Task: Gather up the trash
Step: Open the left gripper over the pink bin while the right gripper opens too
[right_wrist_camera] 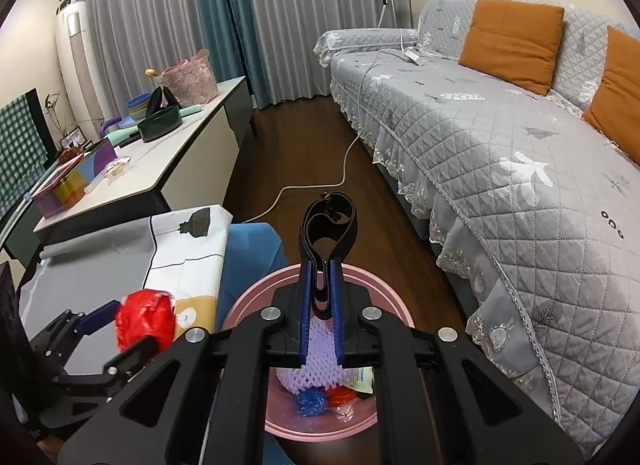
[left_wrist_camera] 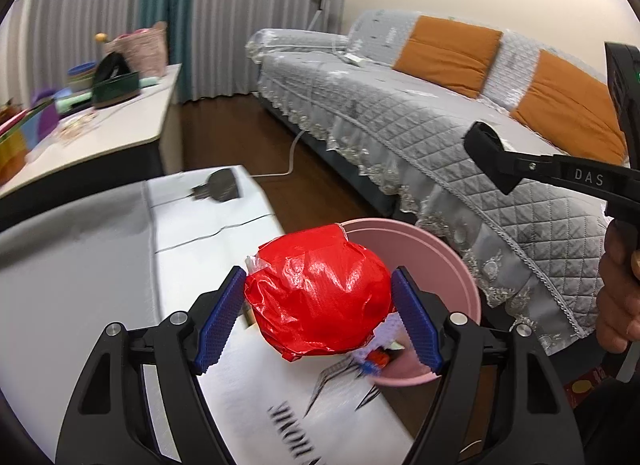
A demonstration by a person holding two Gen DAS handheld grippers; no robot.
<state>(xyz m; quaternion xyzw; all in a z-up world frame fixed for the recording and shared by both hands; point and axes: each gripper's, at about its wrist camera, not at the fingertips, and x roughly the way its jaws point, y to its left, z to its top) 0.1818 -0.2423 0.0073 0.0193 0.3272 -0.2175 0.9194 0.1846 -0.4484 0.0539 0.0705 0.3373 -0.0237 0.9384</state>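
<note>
1. The left gripper (left_wrist_camera: 318, 319) has its jaws clamped on the red crumpled bag (left_wrist_camera: 318, 293), low centre of its view.
2. It looks light, soft and slick; a grip across its middle suits.
3. The right gripper (right_wrist_camera: 320, 315) is pinched on a black strap (right_wrist_camera: 329, 221) above the pink bin (right_wrist_camera: 394, 305).

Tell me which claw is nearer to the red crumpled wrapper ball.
Left. The left claw grips the red crumpled wrapper ball between its blue pads beside the pink bin. The right claw, shut on a black strap, is over the bin, off to the ball's right.
</note>
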